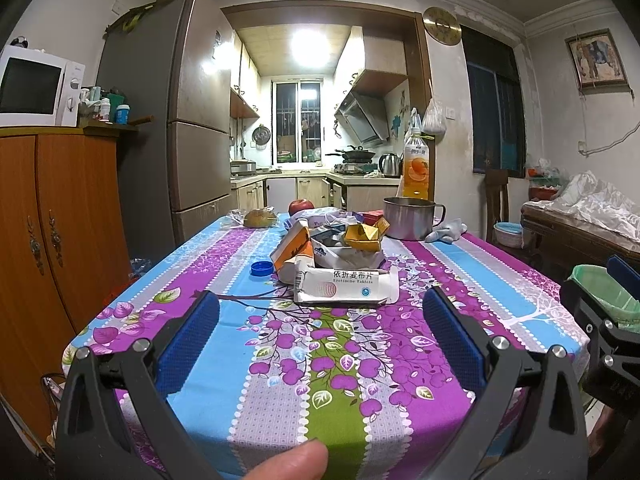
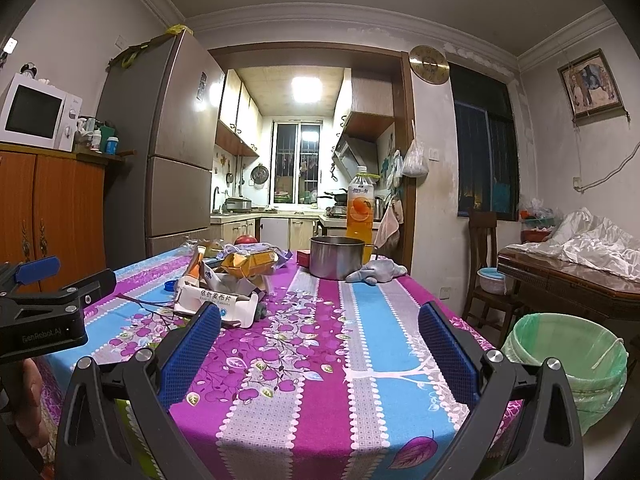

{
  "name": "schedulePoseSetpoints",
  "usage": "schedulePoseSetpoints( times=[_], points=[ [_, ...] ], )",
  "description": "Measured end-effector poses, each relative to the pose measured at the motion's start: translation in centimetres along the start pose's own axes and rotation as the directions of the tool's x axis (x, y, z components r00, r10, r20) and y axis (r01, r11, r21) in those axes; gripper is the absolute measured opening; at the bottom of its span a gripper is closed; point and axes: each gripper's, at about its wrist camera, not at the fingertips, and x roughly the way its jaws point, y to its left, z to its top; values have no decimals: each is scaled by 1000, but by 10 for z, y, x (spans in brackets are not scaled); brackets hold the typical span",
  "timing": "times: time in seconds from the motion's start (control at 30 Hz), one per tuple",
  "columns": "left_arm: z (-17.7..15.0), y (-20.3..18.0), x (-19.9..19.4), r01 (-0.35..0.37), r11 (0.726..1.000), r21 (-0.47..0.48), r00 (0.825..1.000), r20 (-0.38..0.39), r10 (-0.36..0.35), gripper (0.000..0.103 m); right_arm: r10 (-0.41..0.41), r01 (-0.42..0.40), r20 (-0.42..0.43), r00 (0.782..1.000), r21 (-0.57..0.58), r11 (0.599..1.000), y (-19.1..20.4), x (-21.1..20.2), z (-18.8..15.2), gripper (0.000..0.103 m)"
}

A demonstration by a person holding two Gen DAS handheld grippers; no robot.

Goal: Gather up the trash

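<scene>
A heap of trash lies on the flowered tablecloth (image 1: 460,280): a white tablet box (image 1: 344,286) in front, an orange-and-white carton (image 1: 294,246), a crumpled yellow wrapper (image 1: 362,236) and a blue bottle cap (image 1: 262,268). My left gripper (image 1: 320,300) hovers open over the near table edge, just short of the tablet box. My right gripper (image 2: 320,312) is open too, further right over the cloth, with the tablet box (image 2: 212,300) beyond its left finger. A bin lined with a green bag (image 2: 568,356) stands on the floor at the table's right; the same bin (image 1: 608,296) shows behind the other gripper.
Farther back on the table are a steel pot (image 1: 410,218), an orange juice bottle (image 1: 416,164), an apple (image 1: 301,206), a bread roll (image 1: 260,218) and a grey cloth (image 1: 446,232). A wooden cabinet (image 1: 56,240) stands left, a side table with plastic sheeting (image 2: 580,256) right.
</scene>
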Motion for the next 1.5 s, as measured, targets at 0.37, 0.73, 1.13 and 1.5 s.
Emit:
schedulePoseSetpoints(
  times=[0.37, 0.73, 1.13, 1.5],
  points=[
    [0, -1, 3, -1, 1000, -1, 1000, -6, 1, 98, 6, -6, -8, 1000, -4, 1000, -1, 6, 3, 99],
    [11, 34, 48, 9, 999, -49, 995, -95, -13, 98, 125, -125, -91, 988, 7, 992, 4, 54, 20, 99],
    [47, 95, 164, 60, 992, -110, 949, -302, -91, 93, 588, -351, -339, 734, 552, 756, -14, 270, 44, 67],
    [91, 114, 262, 135, 945, -297, 886, -392, -250, 93, 672, -208, -437, 598, 725, 657, 7, 403, 26, 67]
  ],
)
